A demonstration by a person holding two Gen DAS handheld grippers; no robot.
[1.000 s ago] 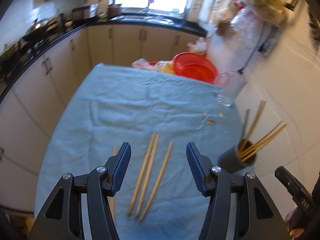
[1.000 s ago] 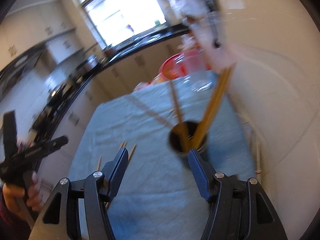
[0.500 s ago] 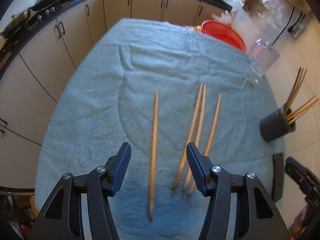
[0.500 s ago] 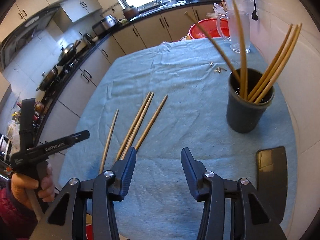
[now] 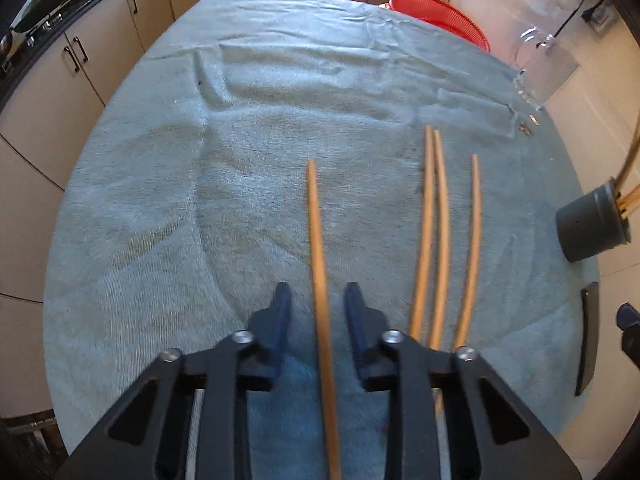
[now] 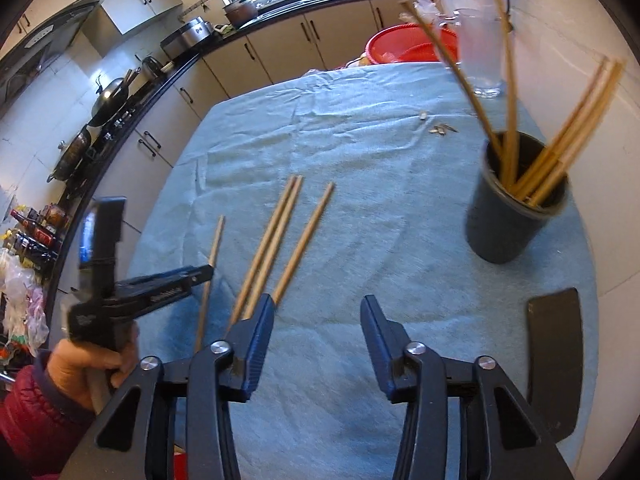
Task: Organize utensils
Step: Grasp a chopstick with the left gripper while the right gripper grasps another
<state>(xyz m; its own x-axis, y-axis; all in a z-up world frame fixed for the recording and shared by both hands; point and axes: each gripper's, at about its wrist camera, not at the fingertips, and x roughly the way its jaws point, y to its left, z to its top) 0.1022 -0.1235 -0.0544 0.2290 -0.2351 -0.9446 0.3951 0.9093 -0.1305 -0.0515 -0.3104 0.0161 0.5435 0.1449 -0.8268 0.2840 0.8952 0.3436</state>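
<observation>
A single wooden chopstick (image 5: 318,248) lies on the blue cloth (image 5: 200,184) and runs between the fingers of my left gripper (image 5: 318,300). The jaws are narrowed around it with a small gap on each side. Three more chopsticks (image 5: 440,232) lie just to its right. They also show in the right wrist view (image 6: 280,236), with the single one (image 6: 212,256) under the left gripper (image 6: 172,284). A dark cup (image 6: 516,204) at the right holds several chopsticks. My right gripper (image 6: 318,312) is open and empty above the cloth.
A black flat object (image 6: 556,356) lies at the cloth's right edge near the wall. A clear glass jug (image 6: 480,56) and a red basin (image 6: 404,44) stand at the far end. Kitchen cabinets and a stove counter run along the left.
My left gripper has moved down over the single chopstick and its jaws have narrowed around it. My right gripper has pulled back from the cup and stays open.
</observation>
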